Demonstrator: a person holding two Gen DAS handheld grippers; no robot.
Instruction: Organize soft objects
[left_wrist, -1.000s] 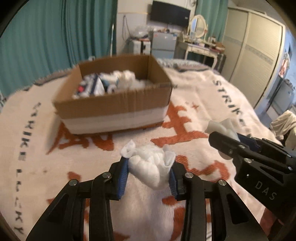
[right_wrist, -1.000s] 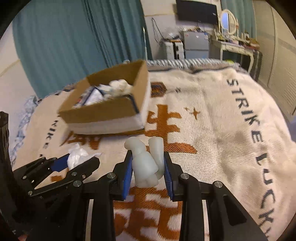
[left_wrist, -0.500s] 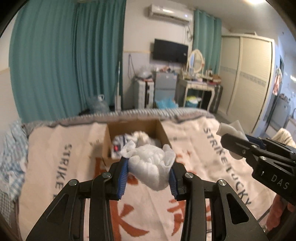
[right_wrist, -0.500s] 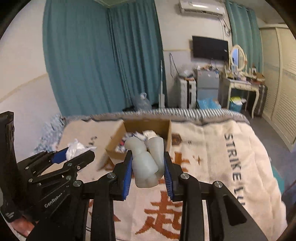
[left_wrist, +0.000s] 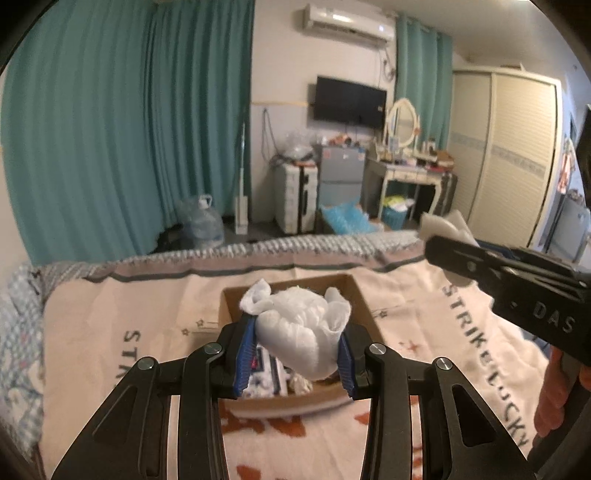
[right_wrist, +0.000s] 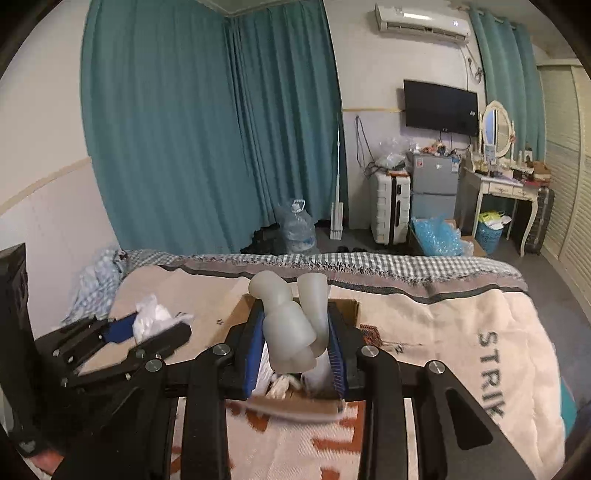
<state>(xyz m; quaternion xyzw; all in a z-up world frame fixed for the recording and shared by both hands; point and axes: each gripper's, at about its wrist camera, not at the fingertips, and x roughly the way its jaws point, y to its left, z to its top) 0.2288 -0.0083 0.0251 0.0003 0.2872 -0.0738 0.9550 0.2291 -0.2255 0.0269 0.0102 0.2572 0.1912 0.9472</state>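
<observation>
My left gripper (left_wrist: 295, 354) is shut on a white crumpled soft wad (left_wrist: 299, 328) and holds it in the air over the open cardboard box (left_wrist: 358, 295) on the bed. My right gripper (right_wrist: 295, 350) is shut on a pale translucent squishy toy (right_wrist: 288, 328) and holds it above the same box (right_wrist: 347, 306). The box holds several soft white items and a printed packet (left_wrist: 264, 369). The left gripper also shows in the right wrist view (right_wrist: 147, 328), and the right gripper's finger shows in the left wrist view (left_wrist: 498, 266).
The bed is covered by a cream blanket (right_wrist: 461, 350) with orange characters and dark lettering. A checked cloth (right_wrist: 96, 284) lies at the bed's left edge. Beyond the bed stand teal curtains (left_wrist: 110, 129), a water jug (right_wrist: 297, 229), a small fridge (right_wrist: 434, 188) and a dressing table (right_wrist: 506, 188).
Both grippers have risen well above the bed with their loads and now look down into the box from higher up. Both grips are unchanged.
</observation>
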